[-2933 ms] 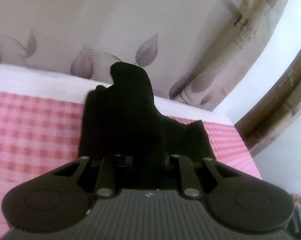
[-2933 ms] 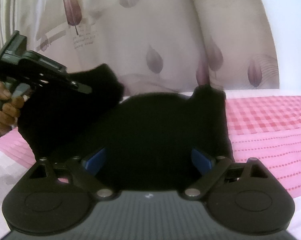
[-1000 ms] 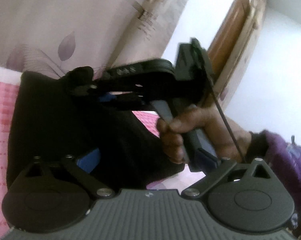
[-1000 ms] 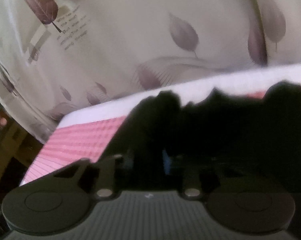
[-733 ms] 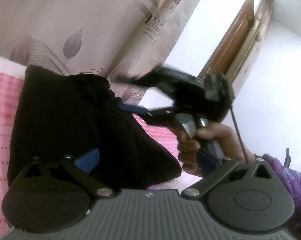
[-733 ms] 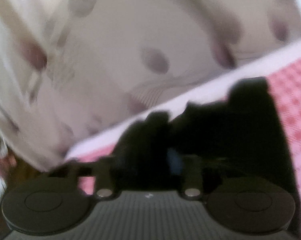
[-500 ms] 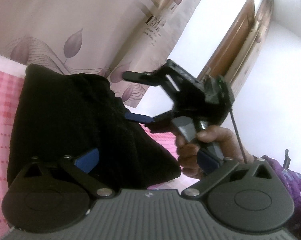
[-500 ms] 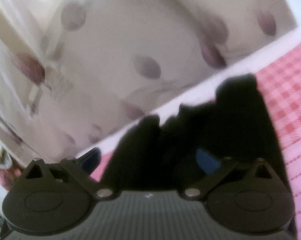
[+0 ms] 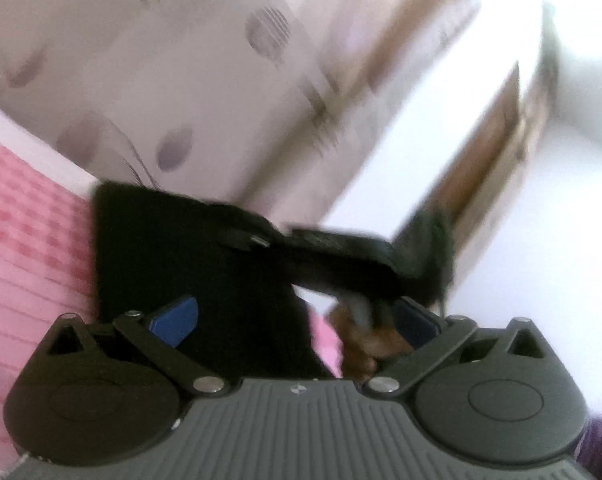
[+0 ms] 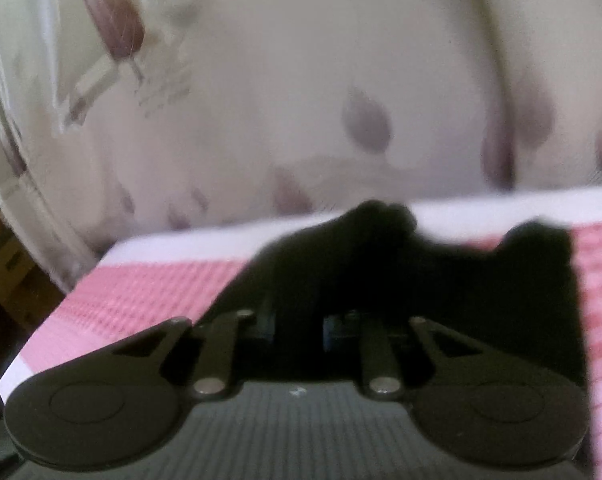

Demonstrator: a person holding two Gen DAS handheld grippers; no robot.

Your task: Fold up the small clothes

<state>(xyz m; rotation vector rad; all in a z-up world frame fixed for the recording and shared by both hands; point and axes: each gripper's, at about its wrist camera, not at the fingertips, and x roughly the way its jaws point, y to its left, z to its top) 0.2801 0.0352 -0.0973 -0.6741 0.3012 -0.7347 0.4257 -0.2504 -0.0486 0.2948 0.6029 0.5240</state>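
A small black garment [image 9: 173, 256] lies on the pink checked bed cover [image 9: 25, 248]. My left gripper [image 9: 297, 320] is open, its blue pads [image 9: 175, 318] spread wide just over the garment's near edge. The right gripper's body [image 9: 341, 256] crosses the left wrist view, blurred, reaching onto the garment, with the person's hand [image 9: 365, 344] under it. In the right wrist view my right gripper [image 10: 299, 326] is shut on a raised fold of the black garment [image 10: 381, 260], which bunches up between the fingers.
A cream curtain with purple leaf prints [image 10: 301, 100] hangs behind the bed. The bed's white far edge [image 10: 501, 208] runs along it. A wooden door frame [image 9: 497, 152] and white wall stand at the right. Dark furniture [image 10: 5, 276] sits left of the bed.
My right gripper, open half a second ago, has closed on a fold of the garment. My left gripper has stayed open. Both views are blurred by motion.
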